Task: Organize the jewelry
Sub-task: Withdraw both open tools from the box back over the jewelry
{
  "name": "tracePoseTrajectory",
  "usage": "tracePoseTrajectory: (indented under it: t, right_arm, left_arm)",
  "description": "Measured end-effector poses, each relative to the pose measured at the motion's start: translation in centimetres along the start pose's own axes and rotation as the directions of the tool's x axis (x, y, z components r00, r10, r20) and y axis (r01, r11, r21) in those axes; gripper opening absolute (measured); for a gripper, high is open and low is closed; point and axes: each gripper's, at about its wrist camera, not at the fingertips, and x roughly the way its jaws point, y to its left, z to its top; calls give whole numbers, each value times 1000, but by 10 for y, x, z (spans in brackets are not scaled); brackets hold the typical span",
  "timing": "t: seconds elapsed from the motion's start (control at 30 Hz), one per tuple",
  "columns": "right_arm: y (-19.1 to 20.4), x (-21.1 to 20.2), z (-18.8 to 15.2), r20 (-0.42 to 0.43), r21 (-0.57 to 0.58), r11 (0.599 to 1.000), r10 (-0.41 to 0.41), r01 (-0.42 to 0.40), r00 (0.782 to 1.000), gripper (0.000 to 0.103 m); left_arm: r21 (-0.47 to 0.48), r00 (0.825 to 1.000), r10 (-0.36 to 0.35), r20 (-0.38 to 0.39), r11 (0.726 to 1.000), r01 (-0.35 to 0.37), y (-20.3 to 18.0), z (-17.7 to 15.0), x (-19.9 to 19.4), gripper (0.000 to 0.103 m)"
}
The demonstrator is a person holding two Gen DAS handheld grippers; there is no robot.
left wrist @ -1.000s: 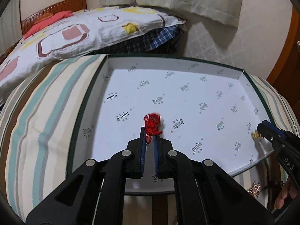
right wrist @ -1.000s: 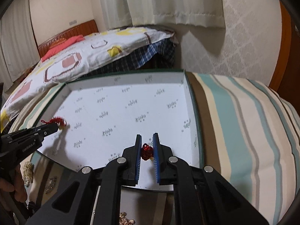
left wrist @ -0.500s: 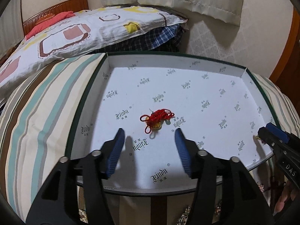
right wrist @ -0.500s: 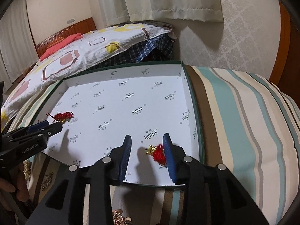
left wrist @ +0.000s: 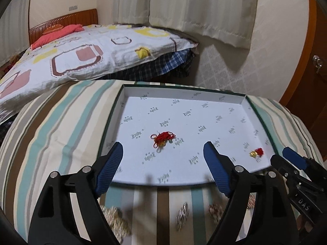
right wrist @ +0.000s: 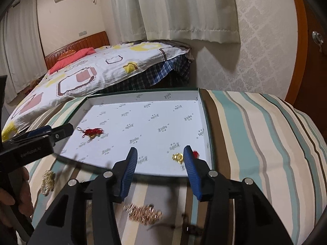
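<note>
Striped cloth [left wrist: 61,126] covers the table, with a bed [left wrist: 81,49] and curtains [right wrist: 184,10] behind. On the cloth sits a shallow white tray [left wrist: 204,100] with a dark green rim. A red cord bracelet [left wrist: 162,137] lies left of the tray's middle, and a small red-and-gold charm [right wrist: 179,156] lies near its front right corner. The left gripper [left wrist: 162,167] hangs over the tray's near edge, fingers spread wide and holding nothing. The right gripper [right wrist: 159,168] hangs just before the charm, fingers likewise wide apart and empty. More gold jewelry [right wrist: 143,214], blurred, lies on the cloth in front of the tray.
</note>
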Motion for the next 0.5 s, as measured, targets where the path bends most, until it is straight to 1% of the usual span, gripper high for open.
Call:
tracePoseTrajectory:
  t: [0.13,0.23,0.4,0.5]
  right_arm:
    - [6,-23,-20,11,-1,1000,-4,4,1000,47]
    - [10,-37,-38,16,-4,1000,-9,9,1000,47]
    - [12,-55,-71,11,13,1000,-14,13,1000,47]
    - [12,-57,-85,-7,14,1000,-13,13,1000,47]
  left_arm:
    - [-4,1000,4,21,1000,-4,1,-19,-28,79]
    - [-5,999,18,37,1000,-18,2,-40,-48,79]
    - [-1,998,45,53,999,-45,5,-72,-70,79]
    - [-8,998,50,49,999,-49,8,-90,-78,79]
